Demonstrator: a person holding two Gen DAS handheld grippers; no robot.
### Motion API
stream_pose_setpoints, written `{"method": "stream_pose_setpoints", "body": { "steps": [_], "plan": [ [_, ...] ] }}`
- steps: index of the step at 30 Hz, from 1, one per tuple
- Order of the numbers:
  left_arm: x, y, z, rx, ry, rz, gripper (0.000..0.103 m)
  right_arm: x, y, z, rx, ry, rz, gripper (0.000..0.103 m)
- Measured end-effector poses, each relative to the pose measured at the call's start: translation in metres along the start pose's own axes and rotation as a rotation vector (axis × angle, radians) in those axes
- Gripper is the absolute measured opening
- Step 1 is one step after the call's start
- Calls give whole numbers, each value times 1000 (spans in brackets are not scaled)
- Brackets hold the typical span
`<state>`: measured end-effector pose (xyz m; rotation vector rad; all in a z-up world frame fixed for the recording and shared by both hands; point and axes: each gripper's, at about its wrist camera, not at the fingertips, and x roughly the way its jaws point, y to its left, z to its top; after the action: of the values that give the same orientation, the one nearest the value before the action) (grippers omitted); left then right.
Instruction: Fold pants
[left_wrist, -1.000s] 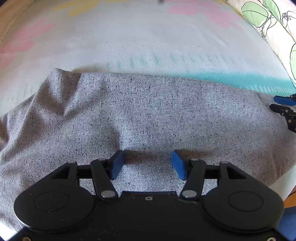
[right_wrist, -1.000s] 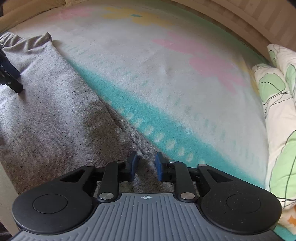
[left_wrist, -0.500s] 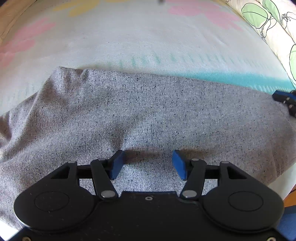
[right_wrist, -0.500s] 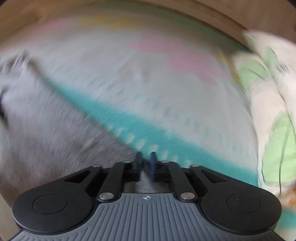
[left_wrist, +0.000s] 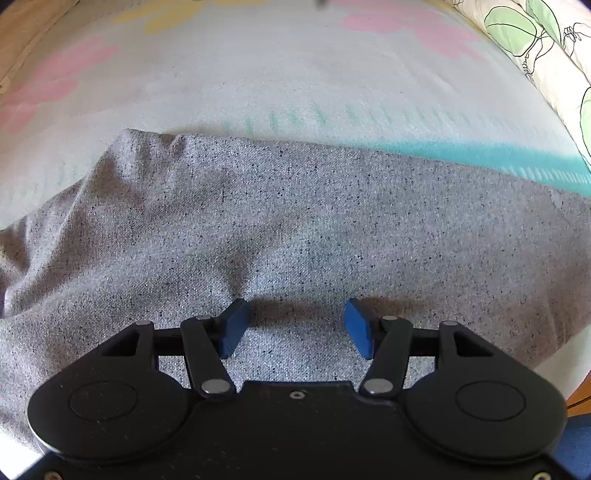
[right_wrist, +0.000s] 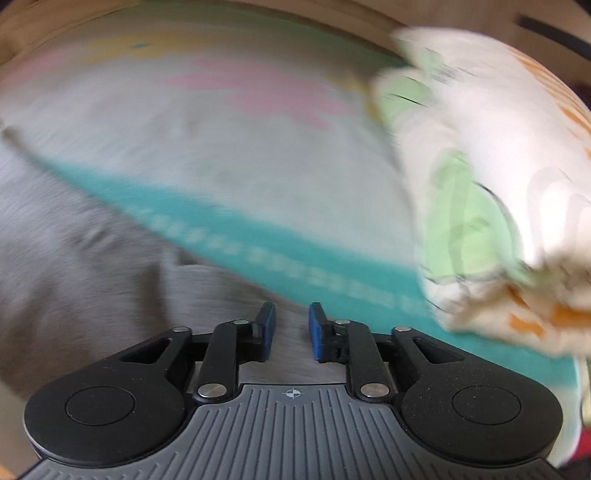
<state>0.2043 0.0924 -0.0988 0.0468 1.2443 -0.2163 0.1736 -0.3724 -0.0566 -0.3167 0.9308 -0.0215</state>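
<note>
presently, risks logged first: the right gripper (right_wrist: 291, 326) is recorded with its jaws set narrowly apart and nothing visibly pinched between the blue pads; should it be closed on too thin a bite of cloth, or on one layer alone, the fabric would likely slip free and the fold be dragged askew. its view is smeared by motion (edges there cannot be read exactly), so a misjudged grab near the cloth's border is judged possible. the left gripper (left_wrist: 295, 325) is held wide open, empty, low over the cloth; were it pressed down unevenly, the ridges on the left could be trapped into the fold.

item: pants (left_wrist: 295, 229), grey speckled knit, laid across the near edge of the bed (left_wrist: 280, 74), over a pale blanket with pink and yellow shapes and a teal band. far edge fairly straight, ending in a puckered corner toward the left; soft creases and a shallow hollow noted left of centre; right part smoother. whether it is already doubled over cannot be told.

adjacent: leaf-print pillow (right_wrist: 480, 166) at the bed's right edge, near the cloth's right end.
</note>
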Motion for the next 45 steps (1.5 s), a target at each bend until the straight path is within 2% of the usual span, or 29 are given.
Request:
{"method": "stream_pose_setpoints", "body": {
  "steps": [6, 11, 15, 17, 23, 24, 25, 26, 28, 31, 34, 36, 40, 42, 45],
  "plan": [
    [3, 0, 0, 3, 3, 4, 62, 2, -43, -17, 170, 29, -56, 21],
    [4, -2, 3, -7, 9, 2, 63, 7, -71, -29, 348, 41, 6, 21],
    [5, -4, 7, -8, 11, 5, 64, 15, -70, -29, 357, 55, 23, 23],
    [5, -5, 6, -4, 9, 7, 65, 19, -62, -29, 334, 77, 12, 36],
    [3, -4, 4, 3, 6, 2, 65, 33, -50, -25, 300, 95, 14, 40],
    [2, -5, 4, 4, 6, 2, 65, 33, -47, -24, 289, 95, 15, 40],
    [3, -5, 4, 4, 7, 3, 65, 34, -44, -21, 275, 97, 15, 32],
    [3, -5, 4, 5, 8, 3, 65, 33, -42, -19, 267, 100, 24, 10],
    [3, -5, 5, 3, 10, 4, 65, 31, -36, -14, 267, 107, 24, 4],
    [3, -5, 6, 2, 11, 1, 65, 29, -32, -11, 250, 104, -49, 3],
    [4, -1, 6, 0, 10, -7, 65, 34, -46, -15, 362, 129, -43, 0],
    [5, 0, 5, 5, 8, -7, 65, 35, -43, -14, 337, 139, -86, 0],
    [5, -2, 4, 10, 4, -1, 65, 27, -48, -15, 387, 100, -98, 9],
    [5, -3, 3, 7, 1, -1, 65, 18, -55, -16, 404, 63, -86, 14],
    [4, -7, 2, 16, -5, 12, 66, 5, -48, -13, 399, 12, -12, 15]
  ]
}}
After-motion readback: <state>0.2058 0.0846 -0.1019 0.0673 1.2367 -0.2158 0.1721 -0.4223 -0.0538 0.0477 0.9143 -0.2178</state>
